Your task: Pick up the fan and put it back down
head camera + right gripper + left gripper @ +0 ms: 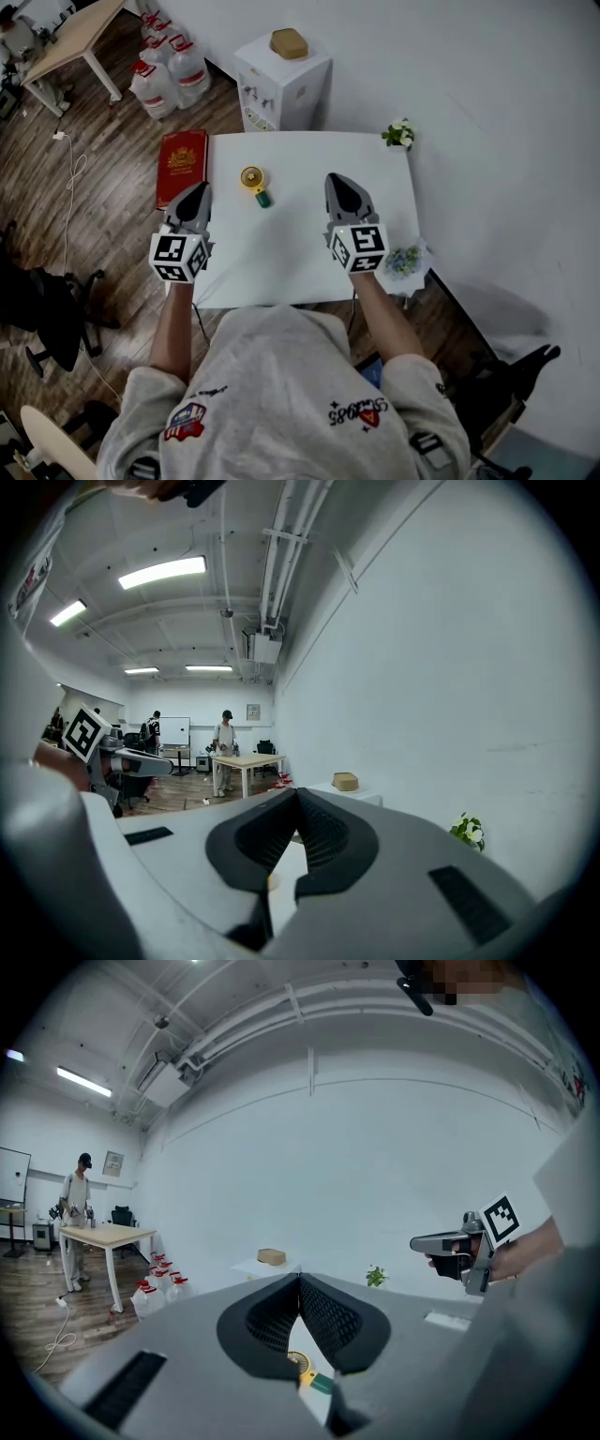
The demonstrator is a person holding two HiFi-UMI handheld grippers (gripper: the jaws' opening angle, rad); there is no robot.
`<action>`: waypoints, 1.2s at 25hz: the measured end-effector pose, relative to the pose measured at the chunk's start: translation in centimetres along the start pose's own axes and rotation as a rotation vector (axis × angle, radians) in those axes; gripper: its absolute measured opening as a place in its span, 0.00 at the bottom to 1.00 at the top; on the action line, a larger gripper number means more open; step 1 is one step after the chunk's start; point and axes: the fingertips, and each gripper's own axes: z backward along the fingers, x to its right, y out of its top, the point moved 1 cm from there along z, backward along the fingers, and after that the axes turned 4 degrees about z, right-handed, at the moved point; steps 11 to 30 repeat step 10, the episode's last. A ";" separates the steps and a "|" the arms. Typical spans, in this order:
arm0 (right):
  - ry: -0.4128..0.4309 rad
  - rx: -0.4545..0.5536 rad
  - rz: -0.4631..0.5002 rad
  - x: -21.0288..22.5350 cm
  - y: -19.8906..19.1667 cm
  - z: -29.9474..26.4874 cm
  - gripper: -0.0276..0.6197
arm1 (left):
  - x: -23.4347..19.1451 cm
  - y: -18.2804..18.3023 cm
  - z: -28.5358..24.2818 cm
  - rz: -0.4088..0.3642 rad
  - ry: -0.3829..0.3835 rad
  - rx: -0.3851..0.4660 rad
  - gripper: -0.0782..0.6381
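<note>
While one fan [254, 183] lies between them, left gripper [197, 187] and right gripper [337, 177] have fingers pressed together.

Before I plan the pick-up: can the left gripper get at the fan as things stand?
Probably yes. The fan lies on the bare table close ahead of the left gripper, with nothing between them. Its fingers are shut and must open first.

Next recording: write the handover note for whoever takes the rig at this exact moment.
Left gripper: shut, empty, above the table, left edge.
Right gripper: shut, empty, above its right half.
Fan: lying on the table between the two, touched by neither.
Done: nothing visible; fan not lifted.
Left: likely open one gripper, grasp the fan, lift, set down.
</note>
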 end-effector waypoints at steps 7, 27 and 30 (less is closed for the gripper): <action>0.004 0.001 -0.005 0.4 -0.1 0.0 0.05 | 0.3 -0.3 -0.4 0.012 -0.001 -0.010 0.12; 0.004 -0.002 -0.008 0.4 -0.3 0.0 0.05 | 0.2 -0.4 -0.4 0.014 0.000 -0.013 0.12; 0.004 -0.002 -0.008 0.4 -0.3 0.0 0.05 | 0.2 -0.4 -0.4 0.014 0.000 -0.013 0.12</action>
